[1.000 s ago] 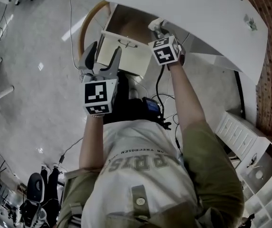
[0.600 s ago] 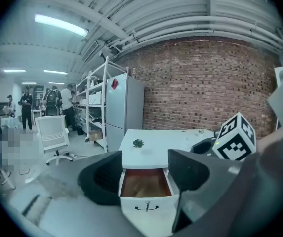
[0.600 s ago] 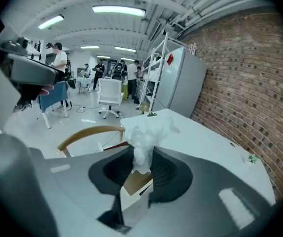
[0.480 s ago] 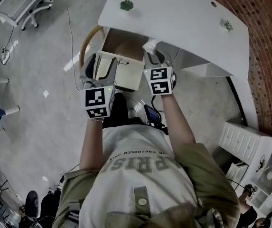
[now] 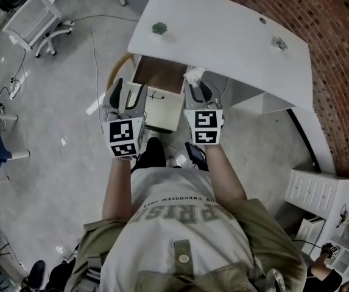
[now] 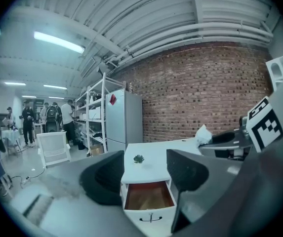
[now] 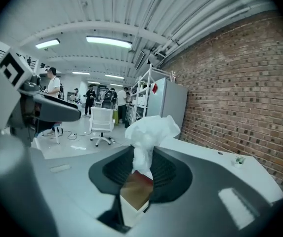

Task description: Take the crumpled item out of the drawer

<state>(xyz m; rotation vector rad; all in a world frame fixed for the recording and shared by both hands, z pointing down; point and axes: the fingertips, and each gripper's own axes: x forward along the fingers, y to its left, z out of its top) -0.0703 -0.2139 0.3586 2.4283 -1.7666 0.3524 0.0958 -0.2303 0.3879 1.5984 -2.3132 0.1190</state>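
A crumpled white paper [image 7: 151,131] sticks up between the jaws of my right gripper [image 7: 141,169], which is shut on it. In the head view the paper [image 5: 193,74] is held at the desk's front edge, just right of the open drawer [image 5: 156,81]. The drawer's brown inside [image 6: 148,196] shows nothing in it. My left gripper [image 5: 126,96] hovers at the drawer's left front corner. Its jaws stand wide, are closing a little, and have nothing between them [image 6: 146,179].
The white desk [image 5: 235,41] carries a small green plant [image 5: 159,27] and another small item [image 5: 279,42] near the brick wall. A wooden hoop [image 5: 114,78] lies left of the drawer. Cables lie on the floor by the person's legs. White shelving [image 5: 323,196] stands at right.
Both grippers have drawn back from the drawer towards the person. The right one has kept the paper. The head view has swung so more of the desk top shows.
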